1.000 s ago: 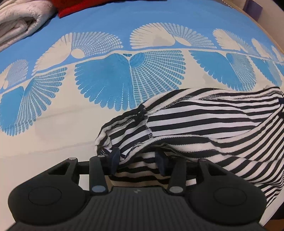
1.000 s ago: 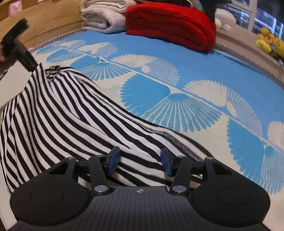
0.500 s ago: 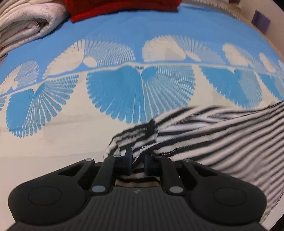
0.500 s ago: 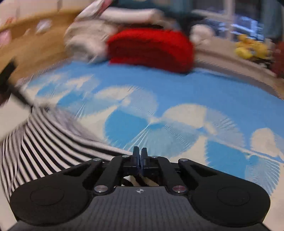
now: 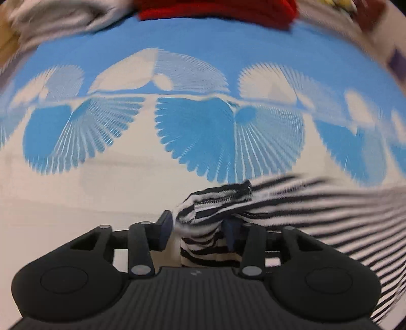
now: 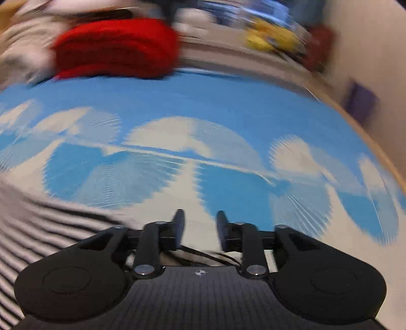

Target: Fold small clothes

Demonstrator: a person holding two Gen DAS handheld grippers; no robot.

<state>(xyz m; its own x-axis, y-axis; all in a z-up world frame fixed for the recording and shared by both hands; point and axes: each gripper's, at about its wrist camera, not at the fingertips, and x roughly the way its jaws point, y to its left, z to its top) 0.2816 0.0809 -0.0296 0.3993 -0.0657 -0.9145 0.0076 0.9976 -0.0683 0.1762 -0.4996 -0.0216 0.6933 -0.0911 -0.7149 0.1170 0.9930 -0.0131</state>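
Left wrist view alone showed the bunched end of the striped garment (image 5: 215, 203): a seamed edge sat between the left gripper (image 5: 199, 228) fingers, which were spread wide, with cloth against the right finger and a gap at the left one. Whether the cloth was pinched could not be told. From there the fabric ran off to the right of the fingers, blurred, over the bedspread (image 5: 127, 177).

Right wrist view showed the right gripper (image 6: 199, 227) with fingers moderately apart and nothing gripped between them; only bedspread (image 6: 228, 106) ahead. The garment (image 6: 38, 228) lay left of and below these fingers, stripes smeared by motion. A thin dark line crossed just behind the fingers; unclear what it was.

Garment: black-and-white horizontal stripes, knit, white stitching visible along the seam, crumpled at the left-gripper end.

Beyond the fingers, at the far edge of the bedspread, sat a red blanket (image 6: 114, 48) and, left of it, a pale blanket (image 5: 63, 15). Yellow toys (image 6: 269, 38) appeared only in the right view, heavily blurred.
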